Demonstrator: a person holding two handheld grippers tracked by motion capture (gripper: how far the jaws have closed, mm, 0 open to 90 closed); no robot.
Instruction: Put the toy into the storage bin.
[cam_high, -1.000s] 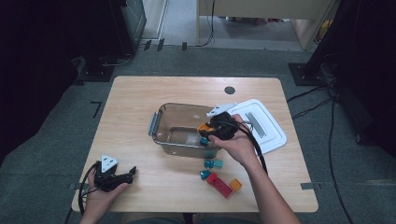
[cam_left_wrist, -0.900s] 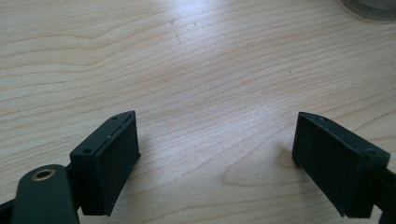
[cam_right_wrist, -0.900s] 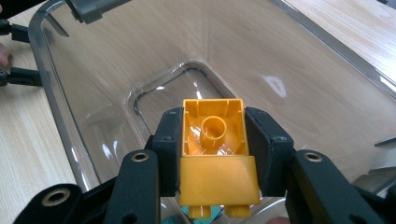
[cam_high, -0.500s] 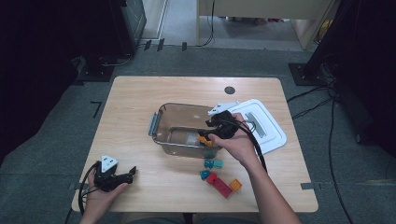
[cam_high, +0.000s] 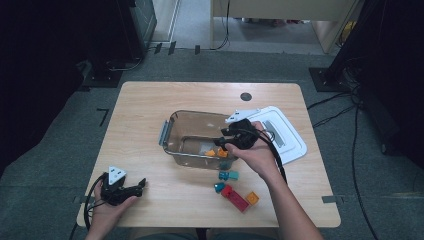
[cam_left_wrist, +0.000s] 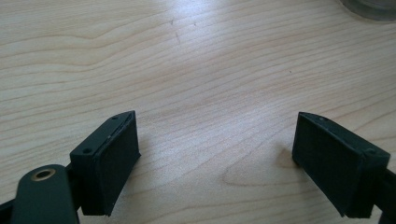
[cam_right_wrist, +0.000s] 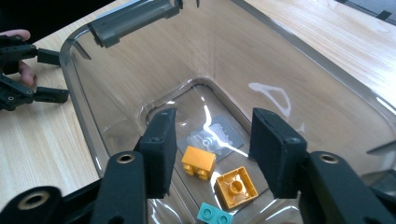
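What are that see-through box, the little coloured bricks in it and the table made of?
The box looks like clear, glossy hard plastic: the wood shows through its walls and light glints off them. The bricks, like the orange one, seem to be moulded plastic, smooth, with studs. The table shows pale wood grain with a matte finish; whether solid wood or laminate, I cannot tell.

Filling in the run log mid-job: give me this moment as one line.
right gripper: open over clear bin, just been opening | bin: two orange bricks, one teal brick | left gripper: open, on table | lid: beside bin
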